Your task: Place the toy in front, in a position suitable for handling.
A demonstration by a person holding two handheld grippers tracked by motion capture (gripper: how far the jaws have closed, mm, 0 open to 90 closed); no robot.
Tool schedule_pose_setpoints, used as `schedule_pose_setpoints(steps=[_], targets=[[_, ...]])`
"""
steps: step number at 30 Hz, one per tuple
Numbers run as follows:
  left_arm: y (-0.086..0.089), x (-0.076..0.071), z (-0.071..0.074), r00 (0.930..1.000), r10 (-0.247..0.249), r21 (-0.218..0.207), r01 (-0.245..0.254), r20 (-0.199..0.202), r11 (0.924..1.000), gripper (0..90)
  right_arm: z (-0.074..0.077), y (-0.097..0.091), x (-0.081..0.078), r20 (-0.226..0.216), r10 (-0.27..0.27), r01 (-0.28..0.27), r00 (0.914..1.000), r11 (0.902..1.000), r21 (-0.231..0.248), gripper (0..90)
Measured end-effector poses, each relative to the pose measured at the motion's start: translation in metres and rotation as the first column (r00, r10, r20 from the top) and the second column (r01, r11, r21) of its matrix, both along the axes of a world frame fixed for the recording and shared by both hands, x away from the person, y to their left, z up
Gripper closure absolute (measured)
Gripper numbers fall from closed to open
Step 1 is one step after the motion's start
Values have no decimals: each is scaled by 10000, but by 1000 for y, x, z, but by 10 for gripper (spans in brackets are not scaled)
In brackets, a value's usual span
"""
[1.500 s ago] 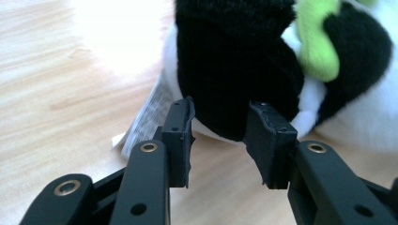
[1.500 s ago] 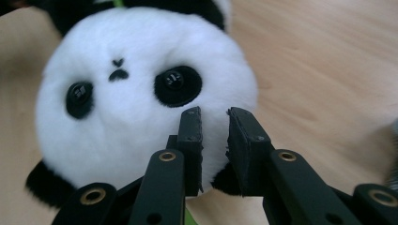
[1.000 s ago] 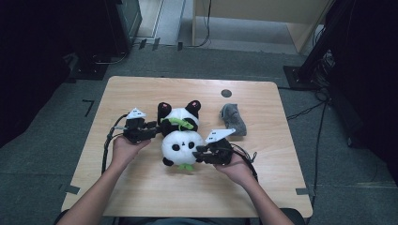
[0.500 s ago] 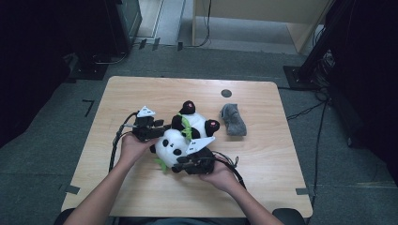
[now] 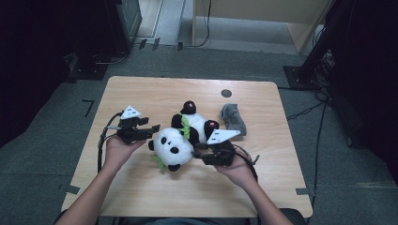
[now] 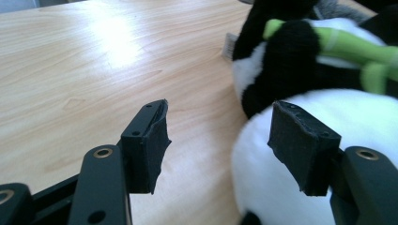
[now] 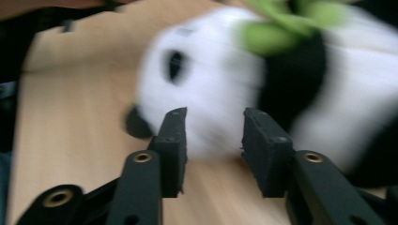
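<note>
A black-and-white panda plush [image 5: 172, 146] with green bamboo on its chest lies on the wooden table [image 5: 141, 93], head toward the person, feet toward the far side. My left gripper [image 5: 154, 129] is at the head's left side. In the left gripper view its jaws [image 6: 220, 112] have just been opening and stand open, with bare wood between them and the panda [image 6: 281, 61] behind the right jaw. My right gripper [image 5: 198, 150] sits just right of the head. Its jaws [image 7: 216, 117] have also just opened a little and nothing is pinched; the blurred panda [image 7: 211, 70] lies just beyond them.
A small grey soft toy [image 5: 233, 118] lies just right of the panda's feet. A dark round hole [image 5: 226, 93] sits near the table's far edge. Cables trail from both grippers over the wood. Dark equipment stands on the floor around the table.
The panda has been swung round on the table, so its head now lies toward the person at the left. Both grippers have let go and drawn back from it, the left one moving left.
</note>
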State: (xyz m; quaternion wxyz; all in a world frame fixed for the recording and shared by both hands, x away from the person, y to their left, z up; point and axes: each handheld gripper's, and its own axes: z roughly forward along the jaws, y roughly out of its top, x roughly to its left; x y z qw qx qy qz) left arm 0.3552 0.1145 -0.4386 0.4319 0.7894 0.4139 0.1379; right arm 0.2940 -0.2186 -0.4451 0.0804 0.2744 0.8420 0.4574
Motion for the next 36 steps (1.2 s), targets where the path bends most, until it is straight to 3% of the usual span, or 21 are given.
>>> schedule_pose_setpoints(steps=[2,3,4,6,9,11,12,13,14,17,20,23,24,29,32,36], targets=[[0,-12,3,9999,75,216,-77,93,9997,382,-1,-18,5,27,-552,553,9985,9985,-50,700],[0,-12,3,9999,75,216,-77,93,9997,383,-1,-18,5,27,-552,553,9985,9985,-50,700],[1,-24,5,9998,122,266,-126,142,9996,385,-4,-35,11,144,-1101,1104,9938,9937,-200,729],[2,-37,7,9998,131,-129,-130,114,9998,393,-6,-47,16,145,-1518,1521,9883,9879,-286,744],[-1,-53,5,10000,-19,-124,20,47,9999,389,-8,-63,30,381,-2440,2458,9690,9678,-540,750],[-4,-60,1,9999,-136,-94,136,11,9999,382,-7,-70,41,437,-2940,2953,9548,9551,-257,749],[-4,-60,1,9999,-136,-94,136,11,9999,372,-7,-70,41,437,-2940,2953,9548,9551,-257,749],[-7,-64,-2,9996,-287,-80,287,-12,9996,363,-7,-71,54,515,-3317,3324,9420,9431,-66,745],[-9,-65,-4,9994,-355,-156,354,-46,9993,354,-7,-69,58,578,-3384,3393,9392,9407,-53,743],[-13,-67,-11,9975,-701,-433,698,-69,9966,340,-9,-60,72,574,-3364,3370,9400,9415,-17,737],[-17,-65,-19,9953,-962,11,962,-95,9954,328,-11,-48,79,668,-3029,3049,9507,9521,-229,755],[-16,-61,-22,9935,-1137,-21,1136,-43,9935,330,-10,-45,77,511,-2784,2788,9591,9603,-20,797],[-15,-59,-22,9931,-1172,13,1172,-5,9931,331,-10,-46,76,367,-2623,2624,9643,9650,6,800],[-7,-47,-22,9934,-1067,169,1061,412,9942,360,-12,-51,62,109,-2285,2285,9735,9735,-8,806],[-2,-35,-22,9948,-1014,11,1014,74,9948,369,-13,-53,51,46,-2116,2116,9774,9774,-24,805],[1,-21,-22,9961,-875,-107,875,-84,9961,373,-13,-51,37,-3,-1886,1886,9820,9819,-175,805]])
